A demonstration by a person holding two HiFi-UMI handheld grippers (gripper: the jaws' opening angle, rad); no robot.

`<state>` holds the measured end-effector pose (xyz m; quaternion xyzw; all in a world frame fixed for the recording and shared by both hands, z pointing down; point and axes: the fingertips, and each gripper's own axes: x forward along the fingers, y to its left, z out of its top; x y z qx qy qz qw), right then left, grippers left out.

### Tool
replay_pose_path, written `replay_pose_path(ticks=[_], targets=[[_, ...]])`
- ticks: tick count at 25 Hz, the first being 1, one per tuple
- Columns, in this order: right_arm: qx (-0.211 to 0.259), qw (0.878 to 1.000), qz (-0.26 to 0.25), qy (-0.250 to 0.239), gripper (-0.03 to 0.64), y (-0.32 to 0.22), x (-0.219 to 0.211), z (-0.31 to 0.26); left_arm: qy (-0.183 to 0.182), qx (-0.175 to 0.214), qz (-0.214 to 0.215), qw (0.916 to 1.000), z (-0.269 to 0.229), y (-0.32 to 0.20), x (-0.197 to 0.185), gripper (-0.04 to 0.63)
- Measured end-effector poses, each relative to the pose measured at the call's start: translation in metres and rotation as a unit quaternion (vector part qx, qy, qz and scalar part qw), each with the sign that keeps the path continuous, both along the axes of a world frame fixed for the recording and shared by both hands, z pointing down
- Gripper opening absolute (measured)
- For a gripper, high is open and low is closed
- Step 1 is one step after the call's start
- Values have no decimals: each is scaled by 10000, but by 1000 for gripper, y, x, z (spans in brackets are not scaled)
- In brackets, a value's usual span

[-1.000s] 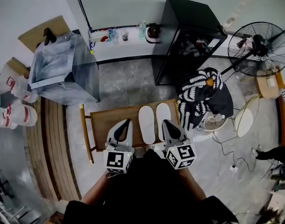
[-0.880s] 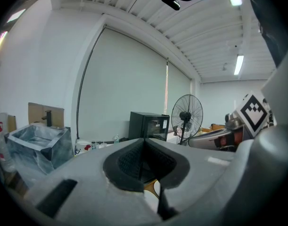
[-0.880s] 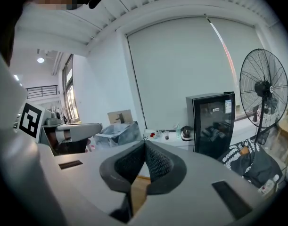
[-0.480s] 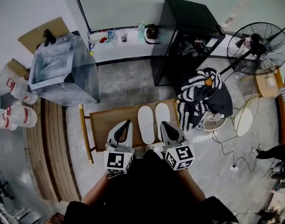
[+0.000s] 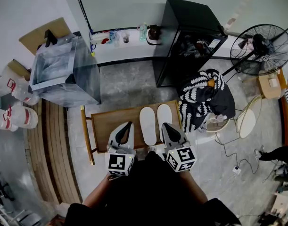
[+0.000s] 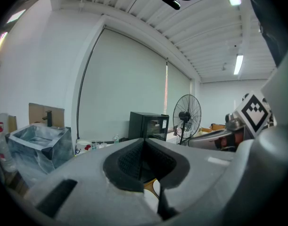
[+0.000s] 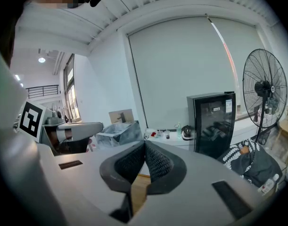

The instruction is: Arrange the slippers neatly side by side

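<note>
Two white slippers lie side by side on the wooden table (image 5: pixel 105 121) in the head view, the left slipper (image 5: pixel 148 125) next to the right slipper (image 5: pixel 164 115), toes pointing away. My left gripper (image 5: pixel 129 124) hovers over the table just left of the pair, its jaws shut and empty. My right gripper (image 5: pixel 164 125) sits at the near end of the right slipper, jaws shut with nothing between them. In the left gripper view the tips of the left gripper (image 6: pixel 144 140) meet, and in the right gripper view the tips of the right gripper (image 7: pixel 144 142) meet too.
A black cabinet (image 5: pixel 191 34) stands beyond the table, a glass-sided box (image 5: pixel 63 69) at the left. A black-and-white striped cloth (image 5: pixel 204 95) is draped on a chair right of the table. A floor fan (image 5: pixel 260 48) stands at the far right. Cables lie on the floor.
</note>
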<state>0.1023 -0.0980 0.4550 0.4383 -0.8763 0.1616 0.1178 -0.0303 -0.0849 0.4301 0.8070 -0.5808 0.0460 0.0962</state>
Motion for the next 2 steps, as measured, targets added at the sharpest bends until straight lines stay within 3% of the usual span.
replay_pose_path(ticks=[2], targets=[[8,10000,-7,5,12,0,0,0,-2,-17,-1,10000,0,0,1,17]])
